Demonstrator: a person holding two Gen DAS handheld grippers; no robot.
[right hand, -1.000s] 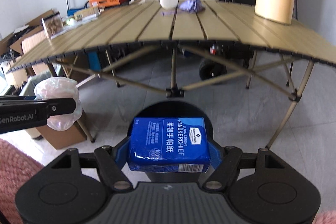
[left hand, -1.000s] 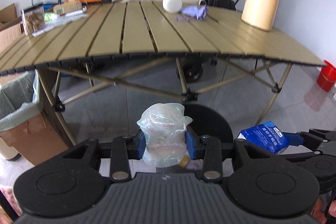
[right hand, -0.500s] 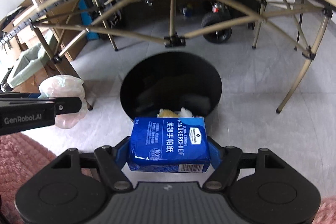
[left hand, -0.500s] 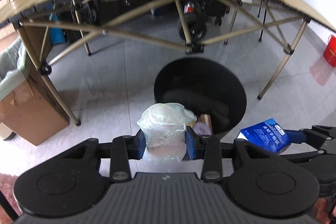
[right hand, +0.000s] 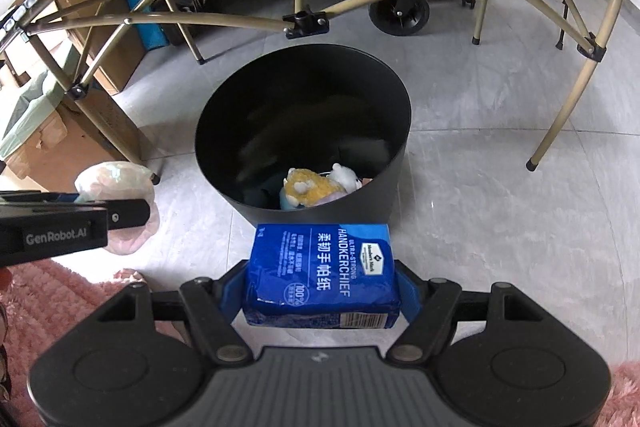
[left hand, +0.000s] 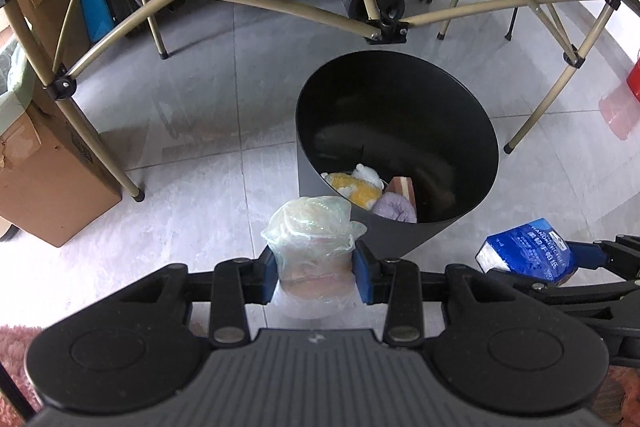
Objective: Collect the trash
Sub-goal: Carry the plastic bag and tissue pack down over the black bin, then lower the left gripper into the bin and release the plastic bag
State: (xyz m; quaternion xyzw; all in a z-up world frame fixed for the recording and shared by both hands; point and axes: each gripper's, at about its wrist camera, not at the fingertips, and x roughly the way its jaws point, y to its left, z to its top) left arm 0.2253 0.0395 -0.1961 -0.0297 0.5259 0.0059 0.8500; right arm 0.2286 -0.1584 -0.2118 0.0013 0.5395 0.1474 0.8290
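Note:
My left gripper (left hand: 315, 267) is shut on a crumpled clear plastic bag (left hand: 314, 227), held just short of the near left rim of a black round trash bin (left hand: 460, 99). My right gripper (right hand: 322, 291) is shut on a blue tissue pack (right hand: 322, 267), held just before the bin's near rim (right hand: 396, 163). The bin holds a yellow and white plush toy (right hand: 306, 189), also seen in the left wrist view (left hand: 356, 187), and a purple wad (left hand: 394, 209). The tissue pack (left hand: 526, 251) and the bag (right hand: 116, 183) each show in the other view.
The bin stands on grey floor tiles under a folding table's tan metal legs (left hand: 360, 23). A cardboard box (left hand: 44, 163) lined with a green bag stands at the left. A black wheel (right hand: 398, 7) is behind the bin. A pink rug (right hand: 60, 307) lies at the near left.
Both grippers have tilted down and moved closer over the bin, so the tabletop has left the view and the bin's contents show. Both still hold their items.

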